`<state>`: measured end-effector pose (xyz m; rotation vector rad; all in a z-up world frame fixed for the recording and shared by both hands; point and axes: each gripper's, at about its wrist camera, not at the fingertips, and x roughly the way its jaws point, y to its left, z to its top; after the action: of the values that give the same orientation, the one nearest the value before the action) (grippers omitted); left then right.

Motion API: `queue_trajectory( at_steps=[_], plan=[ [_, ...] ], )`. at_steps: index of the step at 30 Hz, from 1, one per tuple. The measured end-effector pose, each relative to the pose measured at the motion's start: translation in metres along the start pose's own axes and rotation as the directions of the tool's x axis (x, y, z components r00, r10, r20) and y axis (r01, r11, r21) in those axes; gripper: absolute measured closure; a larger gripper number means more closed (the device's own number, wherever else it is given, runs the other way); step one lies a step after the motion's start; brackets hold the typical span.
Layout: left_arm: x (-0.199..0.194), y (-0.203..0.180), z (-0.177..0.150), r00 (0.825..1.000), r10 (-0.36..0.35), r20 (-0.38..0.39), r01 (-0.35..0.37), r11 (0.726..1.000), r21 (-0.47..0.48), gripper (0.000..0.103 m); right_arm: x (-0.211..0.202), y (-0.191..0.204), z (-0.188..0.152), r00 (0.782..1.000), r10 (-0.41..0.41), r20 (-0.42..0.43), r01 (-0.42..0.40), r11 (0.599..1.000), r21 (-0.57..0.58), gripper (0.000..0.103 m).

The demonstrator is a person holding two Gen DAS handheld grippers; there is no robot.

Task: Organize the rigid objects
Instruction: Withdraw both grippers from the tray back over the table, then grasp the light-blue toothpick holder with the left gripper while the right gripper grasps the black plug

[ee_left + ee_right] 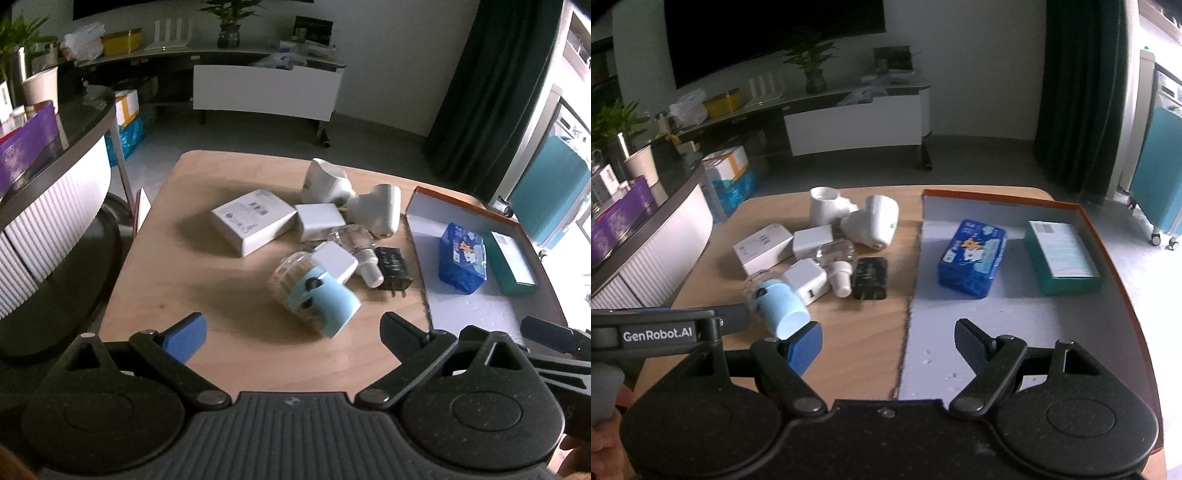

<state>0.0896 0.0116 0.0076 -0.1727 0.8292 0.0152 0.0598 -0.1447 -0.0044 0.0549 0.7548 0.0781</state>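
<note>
Your left gripper [291, 328] and right gripper [888, 341] both hung with fingers spread and nothing between them, just short of the light-blue-capped clear bottle [317, 291], which lay on its side on the tabletop [184, 280] with its cap end toward you. Behind it, white adapters [334, 264], a black plug [393, 266] and two white diffusers [376, 214] overlapped, so their edges were hard to separate. To the right, the orange-rimmed tray [1108, 243] held a blue tissue pack [971, 256] and a teal box [1063, 258], well apart.
</note>
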Motion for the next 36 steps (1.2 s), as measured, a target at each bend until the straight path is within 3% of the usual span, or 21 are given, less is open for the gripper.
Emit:
queue_trajectory(
  at_steps=[16, 22, 26, 36],
  plan=[
    [0.02, 0.034, -0.011, 0.999, -0.003, -0.037, 0.0, 0.998, -0.064, 0.0, 0.017, 0.005, -0.013, 0.998, 0.031, -0.05, -0.031, 1.0, -0.001, 0.01],
    [0.038, 0.015, -0.01, 0.999, -0.05, -0.013, 0.051, 0.995, 0.082, 0.0, 0.017, -0.01, -0.011, 0.999, 0.016, -0.046, -0.014, 0.999, 0.041, 0.01],
    [0.054, 0.004, -0.009, 0.999, -0.039, 0.002, 0.038, 0.98, 0.197, 0.0, 0.017, -0.019, -0.01, 0.999, 0.008, -0.043, -0.005, 0.998, 0.063, 0.01],
    [0.077, -0.009, 0.0, 0.996, -0.088, 0.03, 0.074, 0.948, 0.308, 0.001, 0.028, -0.027, -0.008, 0.998, 0.009, -0.059, -0.004, 0.996, 0.085, 0.01]
  ],
)
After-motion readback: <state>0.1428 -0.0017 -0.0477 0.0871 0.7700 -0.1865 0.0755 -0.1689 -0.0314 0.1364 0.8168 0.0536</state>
